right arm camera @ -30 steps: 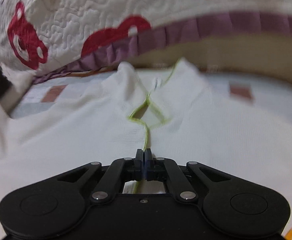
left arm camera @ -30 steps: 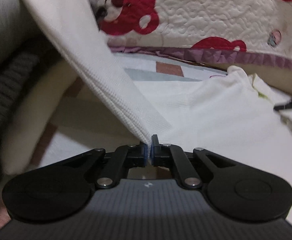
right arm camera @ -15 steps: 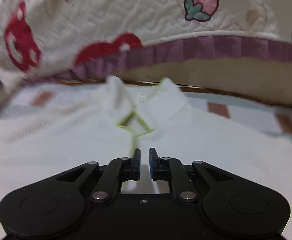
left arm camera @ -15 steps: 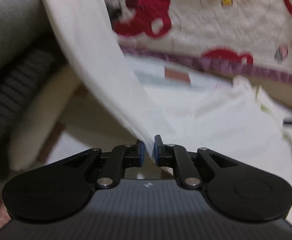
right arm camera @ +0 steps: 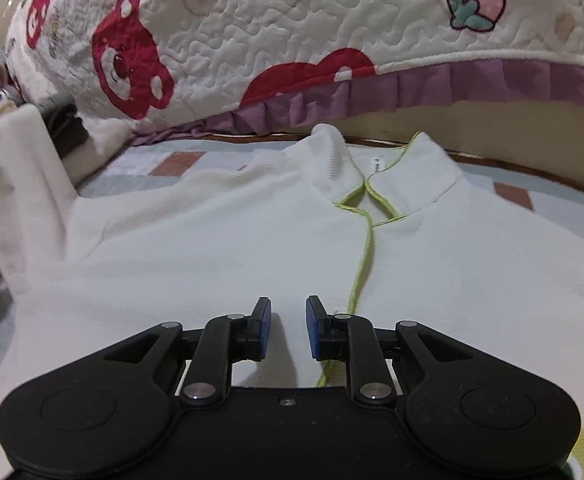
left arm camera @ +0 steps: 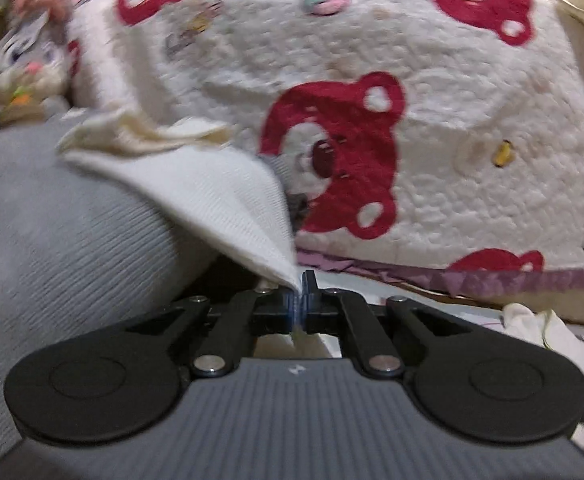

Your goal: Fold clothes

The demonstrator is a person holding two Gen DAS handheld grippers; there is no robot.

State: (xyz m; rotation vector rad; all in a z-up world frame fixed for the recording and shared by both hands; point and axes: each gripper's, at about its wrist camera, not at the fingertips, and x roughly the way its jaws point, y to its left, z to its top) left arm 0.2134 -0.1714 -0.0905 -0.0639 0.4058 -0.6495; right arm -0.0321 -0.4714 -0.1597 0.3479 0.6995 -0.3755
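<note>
- Far to the left of the left gripper (left arm camera: 300, 294), a blurred plush toy with a pale face (left arm camera: 23, 68) sits at the edge of view; just below it, a grey ribbed knit fabric (left arm camera: 63, 236) bulges up at that gripper's left side.
- The left gripper's jaws are pressed together on an edge of the white textured-knit garment with lime-green piping (left arm camera: 219, 200); the pinched part rises from the jaws up and to the left, draped over the grey knit, so this side of the garment is lifted off the bed.
- Ahead of both grippers, a white quilted bedspread with red bear heads and a purple ruffled hem (right arm camera: 332, 40) fills the background.
- The right gripper (right arm camera: 287, 328) stands with its blue-padded jaws apart and nothing between them, hovering just above the garment's chest; the green-piped placket runs just to its right.
- The garment's body lies spread flat on a pale checked bed sheet (right arm camera: 171, 164), front side up; its long axis runs straight away from the right gripper, with the stand-up collar (right arm camera: 372, 168) at the far end, pointing toward the bedspread.
- As a judgement: the body shows no fold across it, so most of the folding remains; the raised left side fits a sleeve or side panel being brought inward, though the pictures alone do not settle that.
</note>
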